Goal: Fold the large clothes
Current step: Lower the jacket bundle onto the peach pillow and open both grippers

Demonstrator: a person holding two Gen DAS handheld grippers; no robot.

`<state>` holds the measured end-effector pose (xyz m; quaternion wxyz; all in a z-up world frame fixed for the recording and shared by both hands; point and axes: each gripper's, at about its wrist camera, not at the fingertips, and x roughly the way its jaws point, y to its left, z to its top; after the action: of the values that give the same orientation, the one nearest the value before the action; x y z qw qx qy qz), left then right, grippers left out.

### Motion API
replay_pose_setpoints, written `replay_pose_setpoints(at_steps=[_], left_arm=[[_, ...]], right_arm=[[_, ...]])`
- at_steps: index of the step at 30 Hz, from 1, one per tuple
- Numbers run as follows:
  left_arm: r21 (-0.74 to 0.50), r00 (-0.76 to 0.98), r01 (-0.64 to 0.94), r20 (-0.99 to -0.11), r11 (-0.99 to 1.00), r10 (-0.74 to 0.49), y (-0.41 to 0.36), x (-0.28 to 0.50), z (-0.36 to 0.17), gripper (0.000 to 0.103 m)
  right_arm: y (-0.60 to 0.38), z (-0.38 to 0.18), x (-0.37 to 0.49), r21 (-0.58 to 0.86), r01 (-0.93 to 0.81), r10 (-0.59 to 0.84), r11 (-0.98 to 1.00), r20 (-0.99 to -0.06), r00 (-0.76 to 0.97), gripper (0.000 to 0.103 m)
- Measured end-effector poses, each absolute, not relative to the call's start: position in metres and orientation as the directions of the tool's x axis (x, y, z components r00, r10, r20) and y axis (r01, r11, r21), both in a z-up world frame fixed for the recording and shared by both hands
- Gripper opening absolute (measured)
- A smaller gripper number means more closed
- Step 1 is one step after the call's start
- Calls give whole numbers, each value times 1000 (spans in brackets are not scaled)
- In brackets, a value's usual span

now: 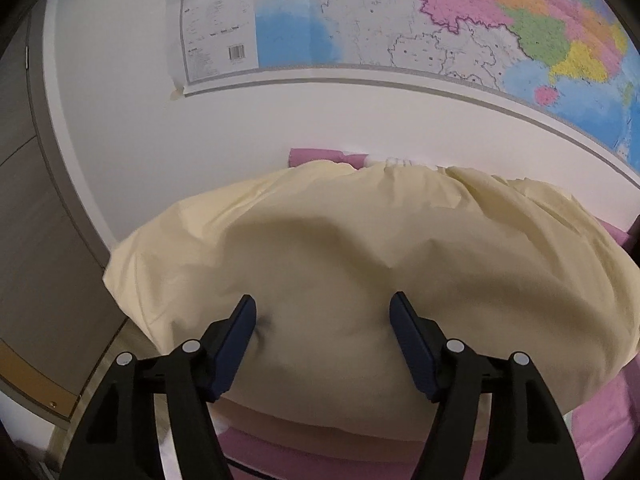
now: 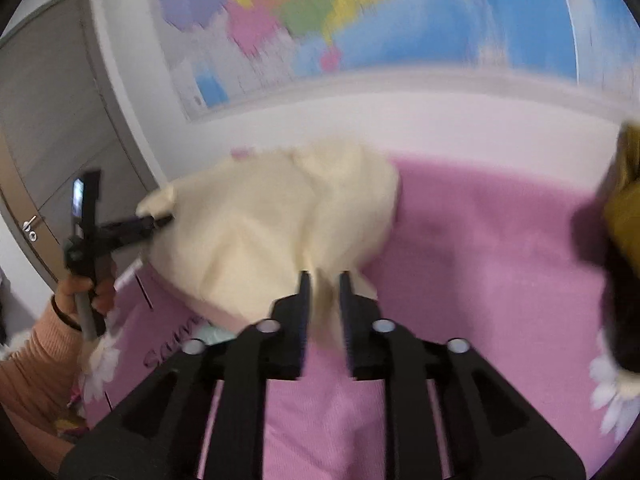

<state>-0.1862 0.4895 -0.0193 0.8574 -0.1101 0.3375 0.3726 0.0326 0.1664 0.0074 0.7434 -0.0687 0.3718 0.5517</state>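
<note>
Cream-yellow cloth, a large soft garment (image 1: 320, 248), lies bunched on a pink bed cover (image 2: 500, 248) below a wall map (image 1: 400, 20), spreading out ahead of both tools. The left hand-held gripper (image 1: 322, 312) stands wide open over the garment: its near-side blade seems to dent the fabric, yet nothing is pinched between the two. In the right wrist view this same tool reaches in from the left, near a loose tip of cloth, held by a hand (image 2: 82, 288) in a peach sleeve.

The right hand-held gripper (image 2: 323, 280) has its blades drawn narrow around a fold at the garment's near edge. The picture is blurred, but a strip of cloth clearly runs between them and looks pinched.

To do this step well, I judge the left tool should settle on a true edge or corner instead of the middle of the bulge, take one layer only, and close fully before any lift. Both grips should then rise together and pull apart evenly, so the cloth spreads flat on the bed. A grab in the puffy centre would likely drag several layers and leave the fold crooked.
</note>
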Motion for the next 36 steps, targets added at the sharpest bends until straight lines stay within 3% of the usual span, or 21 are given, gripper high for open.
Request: replay_pose_setpoints(at_steps=[3, 8, 9, 12, 15, 20, 26, 32, 36], left_arm=[[30, 524, -705, -652, 709, 548, 483, -194, -16, 67], [33, 568, -657, -635, 753, 523, 467, -186, -14, 70], [34, 564, -656, -642, 754, 519, 467, -184, -17, 70], [44, 556, -651, -652, 758, 516, 469, -184, -23, 73], [40, 553, -657, -652, 752, 518, 467, -187, -22, 74], [-7, 593, -646, -634, 763, 496, 456, -193, -12, 76], [21, 624, -616, -597, 787, 504, 427, -192, -2, 85], [32, 633, -594, -598, 804, 492, 416, -185, -3, 87], [12, 609, -605, -636, 796, 473, 425, -180, -15, 87]], right_arm=[[180, 27, 21, 267, -906, 805, 328, -580, 121, 45], [231, 4, 28, 340, -898, 776, 281, -631, 4, 39], [241, -10, 25, 341, -901, 737, 267, -675, -37, 31], [252, -43, 8, 277, -931, 622, 239, -780, -72, 30], [245, -42, 13, 320, -909, 637, 266, -766, -84, 30], [227, -16, 11, 328, -907, 700, 265, -712, -53, 36], [227, 5, 15, 364, -890, 766, 275, -642, -25, 54], [245, -6, 23, 355, -872, 757, 336, -653, 26, 62], [261, -35, 31, 374, -854, 693, 361, -720, -22, 63]])
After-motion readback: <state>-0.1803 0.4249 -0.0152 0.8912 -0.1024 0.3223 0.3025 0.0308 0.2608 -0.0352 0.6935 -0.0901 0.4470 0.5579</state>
